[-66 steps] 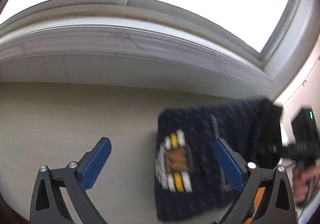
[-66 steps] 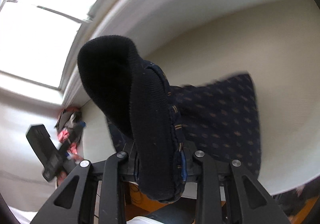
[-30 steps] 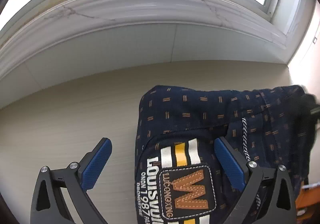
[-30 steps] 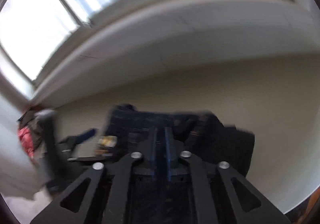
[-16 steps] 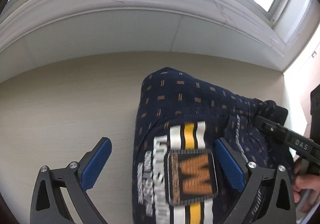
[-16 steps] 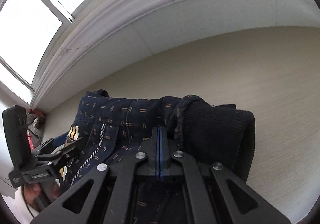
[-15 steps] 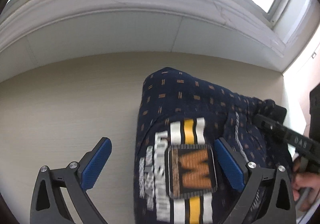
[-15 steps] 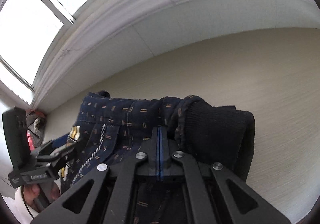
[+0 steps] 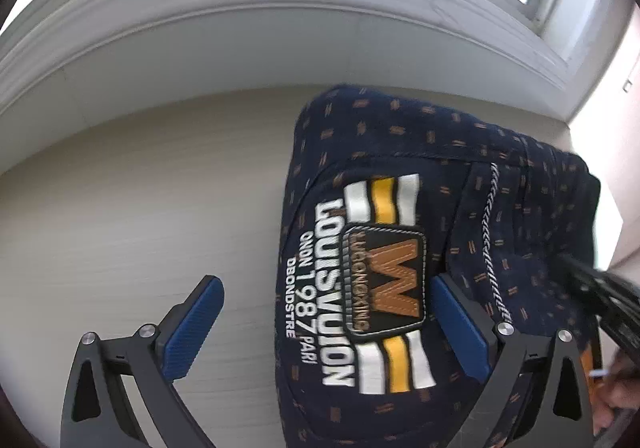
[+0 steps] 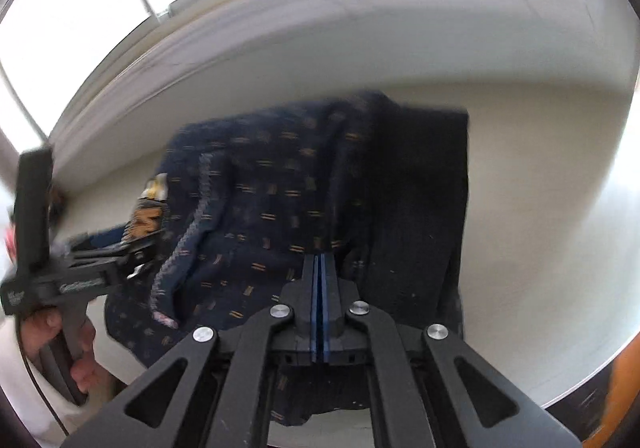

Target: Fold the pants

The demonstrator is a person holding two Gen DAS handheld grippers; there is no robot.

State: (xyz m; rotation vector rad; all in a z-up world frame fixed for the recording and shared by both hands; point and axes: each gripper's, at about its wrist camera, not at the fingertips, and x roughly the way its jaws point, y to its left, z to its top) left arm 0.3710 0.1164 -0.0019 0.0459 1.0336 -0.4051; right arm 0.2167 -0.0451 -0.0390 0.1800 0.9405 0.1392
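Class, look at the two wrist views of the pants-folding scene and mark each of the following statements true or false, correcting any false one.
1. The pants are navy with small orange marks. True.
2. The left gripper is shut. False: its blue pads stand wide apart, with nothing pinched between them.
3. The right gripper is wide open. False: its pads are pressed together.
4. A patch with a large W sits on the pants. True.
5. The pants lie on a dark red carpet. False: they lie on a pale beige surface.
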